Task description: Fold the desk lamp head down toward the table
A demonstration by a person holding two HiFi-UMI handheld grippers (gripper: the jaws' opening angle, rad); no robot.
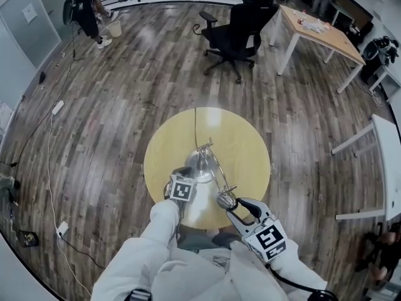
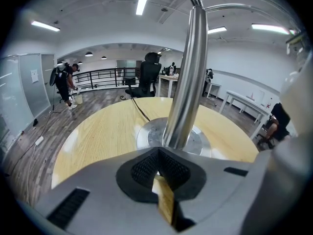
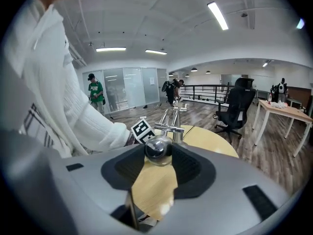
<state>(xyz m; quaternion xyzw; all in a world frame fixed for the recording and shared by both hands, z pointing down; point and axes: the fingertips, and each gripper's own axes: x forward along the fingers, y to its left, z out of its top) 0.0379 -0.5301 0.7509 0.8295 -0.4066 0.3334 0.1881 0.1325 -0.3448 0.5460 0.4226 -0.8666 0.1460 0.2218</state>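
A chrome desk lamp stands on the round yellow table [image 1: 245, 144], with its disc base [image 1: 199, 165] near the front and its double arm [image 1: 217, 165] slanting toward me. The small rounded lamp head [image 1: 225, 200] hangs over the table's near edge. My right gripper [image 1: 229, 204] is shut on the lamp head [image 3: 157, 150], which shows as a shiny ball between the black pads. My left gripper [image 1: 185, 173] is shut with its tips [image 2: 157, 153] right in front of the upright post [image 2: 188, 72], just above the base [image 2: 146, 137]; whether they touch it I cannot tell.
The lamp's black cord [image 1: 195, 127] runs across the table to its far edge. A black office chair [image 1: 235, 33] and a wooden desk [image 1: 319, 33] stand beyond, a white table [image 1: 388, 162] at the right. A person [image 1: 88, 8] is far off at the back left.
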